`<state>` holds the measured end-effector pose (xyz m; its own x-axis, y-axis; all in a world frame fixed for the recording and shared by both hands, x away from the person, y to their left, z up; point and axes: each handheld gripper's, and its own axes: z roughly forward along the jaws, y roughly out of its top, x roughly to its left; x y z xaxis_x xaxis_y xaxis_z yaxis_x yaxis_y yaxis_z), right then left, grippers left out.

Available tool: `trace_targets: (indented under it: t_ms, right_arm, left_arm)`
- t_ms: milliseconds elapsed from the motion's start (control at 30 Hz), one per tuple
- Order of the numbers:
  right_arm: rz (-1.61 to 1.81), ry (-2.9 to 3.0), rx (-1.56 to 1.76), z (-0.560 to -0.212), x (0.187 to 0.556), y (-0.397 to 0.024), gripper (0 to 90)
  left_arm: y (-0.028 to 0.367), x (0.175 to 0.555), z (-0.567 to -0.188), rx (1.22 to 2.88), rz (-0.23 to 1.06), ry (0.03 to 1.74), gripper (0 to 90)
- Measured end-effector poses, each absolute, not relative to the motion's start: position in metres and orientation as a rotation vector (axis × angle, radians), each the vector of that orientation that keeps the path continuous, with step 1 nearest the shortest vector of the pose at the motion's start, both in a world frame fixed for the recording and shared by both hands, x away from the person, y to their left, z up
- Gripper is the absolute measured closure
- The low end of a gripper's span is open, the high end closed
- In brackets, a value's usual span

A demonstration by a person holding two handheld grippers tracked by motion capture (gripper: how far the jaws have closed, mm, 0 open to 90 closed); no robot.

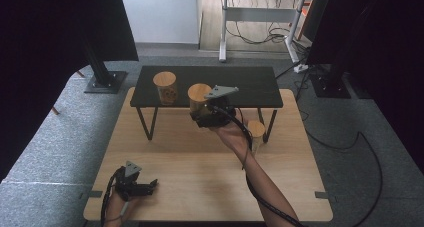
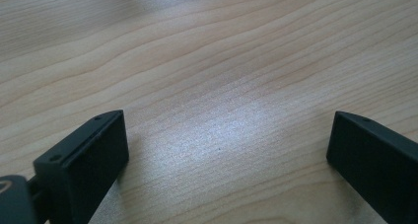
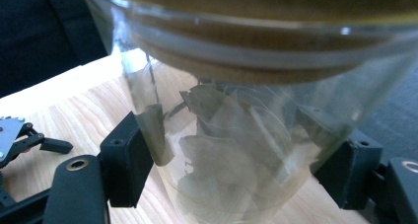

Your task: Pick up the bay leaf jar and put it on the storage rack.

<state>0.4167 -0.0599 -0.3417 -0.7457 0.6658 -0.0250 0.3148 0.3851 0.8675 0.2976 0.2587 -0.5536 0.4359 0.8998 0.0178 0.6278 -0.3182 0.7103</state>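
My right gripper (image 1: pixel 200 116) is shut on a glass jar with a wooden lid (image 1: pixel 199 94), held in the air at the front edge of the black shelf (image 1: pixel 250 84). In the right gripper view the jar (image 3: pixel 236 135) has pale dried leaves inside, and my right gripper (image 3: pixel 236 169) presses its black pads on both sides of the glass. A second lidded jar (image 1: pixel 165 87) stands on the shelf's left part. A third jar (image 1: pixel 256 132) stands on the table by the shelf's right leg. My left gripper (image 1: pixel 151 186) rests open near the table's front left corner, and between its jaws (image 2: pixel 226 150) lies bare wood.
The wooden table (image 1: pixel 200 187) carries the low black shelf on thin metal legs at its far side. Dark stands and curtains flank the table, and a desk with cables stands behind. My left gripper (image 3: pixel 29 142) lies on the tabletop far off in the right gripper view.
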Motion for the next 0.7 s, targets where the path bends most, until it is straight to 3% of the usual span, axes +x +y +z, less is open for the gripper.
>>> trace_targets:
  t_ms: [700]
  right_arm:
    - [1.339,2.275,0.860,-0.310,0.425,-0.066,25.3]
  left_arm:
    - [0.259,0.298,-0.554,2.062,0.556,1.278,1.8]
